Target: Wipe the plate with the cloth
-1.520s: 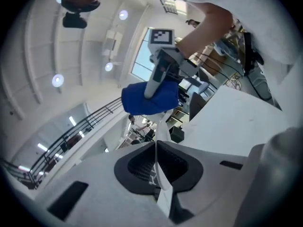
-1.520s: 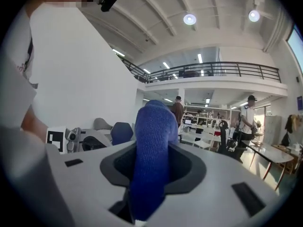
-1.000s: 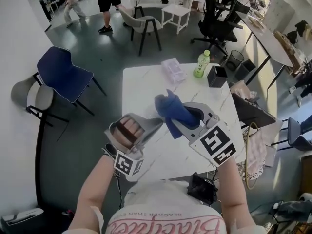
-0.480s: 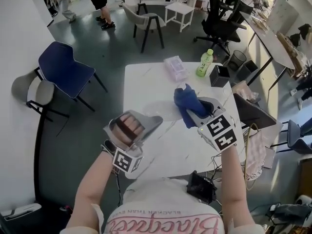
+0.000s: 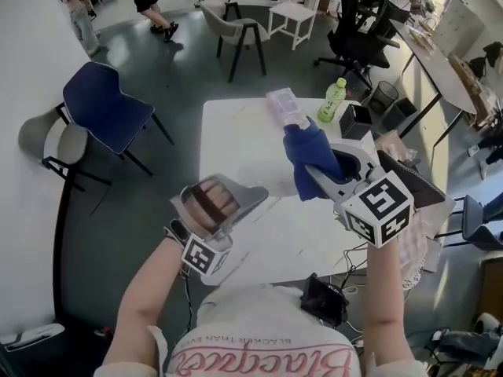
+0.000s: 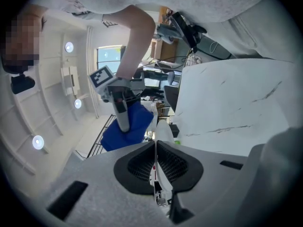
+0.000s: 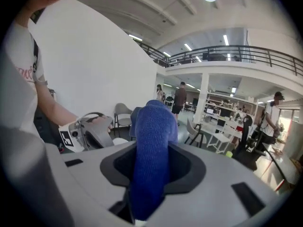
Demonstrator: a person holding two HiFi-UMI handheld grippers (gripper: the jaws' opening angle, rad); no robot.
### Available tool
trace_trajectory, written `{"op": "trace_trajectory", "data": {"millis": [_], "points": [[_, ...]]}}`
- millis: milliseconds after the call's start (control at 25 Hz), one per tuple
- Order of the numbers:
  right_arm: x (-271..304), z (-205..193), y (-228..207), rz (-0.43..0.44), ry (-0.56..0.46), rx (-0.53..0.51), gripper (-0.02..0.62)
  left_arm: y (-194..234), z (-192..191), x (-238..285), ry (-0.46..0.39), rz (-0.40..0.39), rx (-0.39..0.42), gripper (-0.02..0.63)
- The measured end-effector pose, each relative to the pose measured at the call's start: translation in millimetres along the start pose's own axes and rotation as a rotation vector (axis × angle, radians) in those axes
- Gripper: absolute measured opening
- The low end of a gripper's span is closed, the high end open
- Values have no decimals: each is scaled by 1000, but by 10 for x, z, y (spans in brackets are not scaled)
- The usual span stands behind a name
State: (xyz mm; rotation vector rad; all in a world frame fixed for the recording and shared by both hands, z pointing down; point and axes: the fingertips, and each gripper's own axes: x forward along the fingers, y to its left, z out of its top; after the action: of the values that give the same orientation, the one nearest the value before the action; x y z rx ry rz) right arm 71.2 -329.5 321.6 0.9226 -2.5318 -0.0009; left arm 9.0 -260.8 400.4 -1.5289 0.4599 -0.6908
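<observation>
Time to bring the cloth (image 5: 310, 159) over to the plate (image 6: 163, 131).

Right claw (image 5: 322, 175) shut tight on the blue cloth, held up over the white table (image 5: 236, 132), near the plate but not touching it. Left claw (image 5: 250, 195) shut on the thin white rim of the plate, holding it out sideways above the table. Hold the left claw steady and firm to stop any slip. Probably best to turn the flat face of the plate toward the cloth first. Touch with the soft bunched end of the cloth, never the hard claw tips. Press gently and rub in round sweeps from the middle out to the rim. Stay clear of the green bottle (image 5: 332, 100) at the far end of the table.
</observation>
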Motion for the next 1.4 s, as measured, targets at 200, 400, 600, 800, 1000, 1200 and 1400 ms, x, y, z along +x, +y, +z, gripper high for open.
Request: {"op": "trace_trajectory", "data": {"millis": [200,400,600,800,1000,1200,1400], "points": [[139,313,301,137,-51,-16,130,-45,109,24,-33,-2,47,14],[403,380,519,198,-15,-84,130,16,154,24,-44,4,91,14],[635,236,739,255,70,-221,129,14,239,27,-61,-13,136,15],[806,-25,782,291,150,-256,127,-69,266,9,-65,-38,145,15],[856,-190,568,241,178,-197,126,-82,228,-13,-50,-35,133,15],[827,-412,327,174,240,-182,126,-62,205,-12,-37,-26,124,15],[777,-697,148,109,328,-216,126,-90,142,-21,-21,-20,59,15]]}}
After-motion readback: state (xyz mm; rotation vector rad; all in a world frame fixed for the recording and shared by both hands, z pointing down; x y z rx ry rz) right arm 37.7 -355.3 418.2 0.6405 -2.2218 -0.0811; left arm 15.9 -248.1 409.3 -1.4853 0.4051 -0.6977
